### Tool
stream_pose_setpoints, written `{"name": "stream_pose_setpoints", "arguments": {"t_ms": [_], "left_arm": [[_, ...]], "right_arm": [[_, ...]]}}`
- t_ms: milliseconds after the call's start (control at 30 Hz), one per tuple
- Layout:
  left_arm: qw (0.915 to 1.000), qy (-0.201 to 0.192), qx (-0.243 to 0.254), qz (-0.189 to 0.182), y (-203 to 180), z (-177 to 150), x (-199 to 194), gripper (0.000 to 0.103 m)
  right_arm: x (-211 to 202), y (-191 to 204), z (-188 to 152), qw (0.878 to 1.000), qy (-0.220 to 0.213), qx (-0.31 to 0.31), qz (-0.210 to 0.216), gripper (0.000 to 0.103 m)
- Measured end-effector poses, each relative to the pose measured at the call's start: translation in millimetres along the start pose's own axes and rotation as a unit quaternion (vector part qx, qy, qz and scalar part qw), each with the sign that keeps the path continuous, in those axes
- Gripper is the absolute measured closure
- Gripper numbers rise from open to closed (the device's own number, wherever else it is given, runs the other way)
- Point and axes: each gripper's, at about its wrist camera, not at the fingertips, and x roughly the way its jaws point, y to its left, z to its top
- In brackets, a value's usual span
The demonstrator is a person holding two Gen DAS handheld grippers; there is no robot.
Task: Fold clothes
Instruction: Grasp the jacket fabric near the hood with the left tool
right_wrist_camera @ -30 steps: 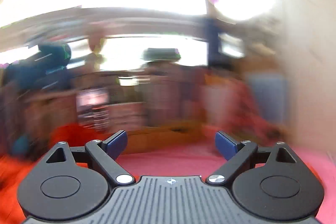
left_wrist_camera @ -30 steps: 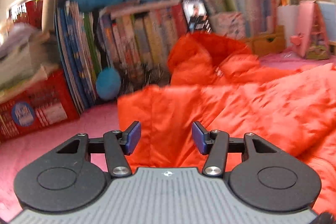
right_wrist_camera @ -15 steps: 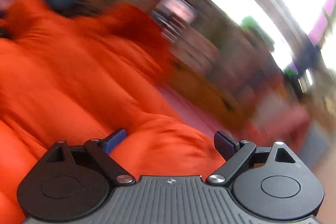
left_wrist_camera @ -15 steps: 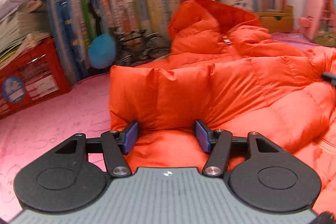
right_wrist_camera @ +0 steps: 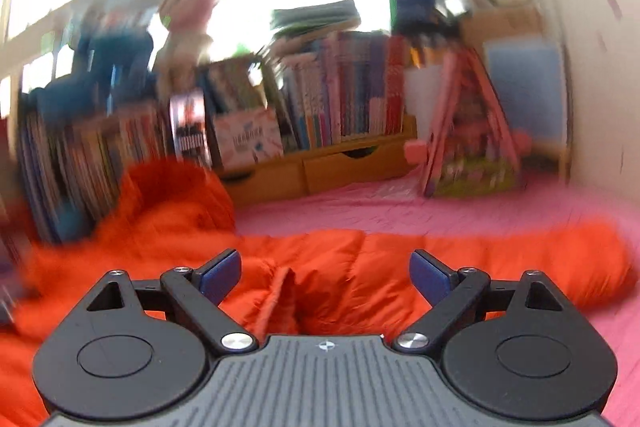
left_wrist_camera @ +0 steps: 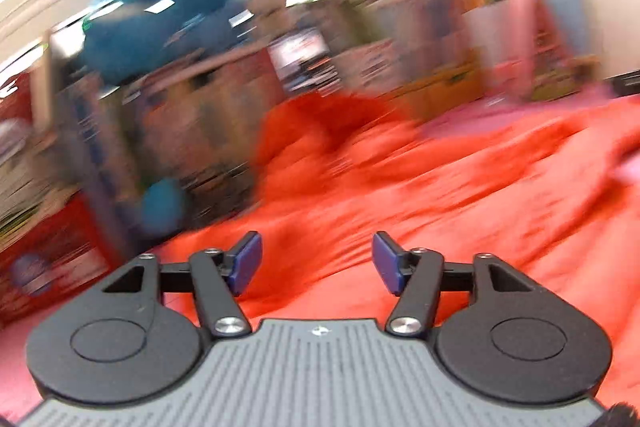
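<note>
On the pink quilted bed cover (right_wrist_camera: 400,215), toward its far edge by the bookshelf (right_wrist_camera: 340,99): your puffy orange hooded down jacket (right_wrist_camera: 312,267), spread, unfolded. Left gripper (left_wrist_camera: 316,263) just opening, empty; right gripper (right_wrist_camera: 326,277) wide, empty. Next, you need a hem grasp.

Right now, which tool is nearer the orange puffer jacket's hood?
Left, tentatively. The left tool faces the hood across the jacket body; the right tool has it far off to its left.

Orange puffy jacket (right_wrist_camera: 320,267) on pink bedding
</note>
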Motion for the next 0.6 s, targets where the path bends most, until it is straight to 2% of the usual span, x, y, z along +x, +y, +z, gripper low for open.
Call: {"name": "stream_pose_setpoints", "arguments": {"t_ms": [67,133,267,367,433,467,500,600], "left_arm": [[0.9979,-0.008,0.028,-0.057,-32,11,-2,0.028],[0.9929,-0.011,0.064,-0.100,-69,19,1,0.025],[0.9856,0.011,0.127,-0.111,-131,24,26,0.025],[0.9845,0.024,0.148,-0.092,-153,24,47,0.026],[0.9862,0.028,0.149,-0.066,-155,23,57,0.047],[0.9881,0.032,0.141,-0.052,-152,23,61,0.073],[0.9906,0.039,0.125,-0.039,-146,23,64,0.087],[0.9967,0.044,0.067,-0.011,-114,21,64,0.092]], "right_arm": [[-1,-24,2,0.997,0.000,0.075,0.015,0.010],[-4,-38,-2,0.994,0.000,0.111,0.005,0.010],[3,-60,-22,0.984,0.009,0.176,0.003,0.007],[9,-71,-36,0.978,0.021,0.206,0.005,0.007],[14,-76,-42,0.975,0.029,0.221,0.011,0.006],[16,-78,-44,0.973,0.033,0.228,0.015,0.006],[16,-79,-45,0.972,0.034,0.231,0.017,0.005],[17,-79,-45,0.973,0.037,0.225,0.020,0.002]]}}
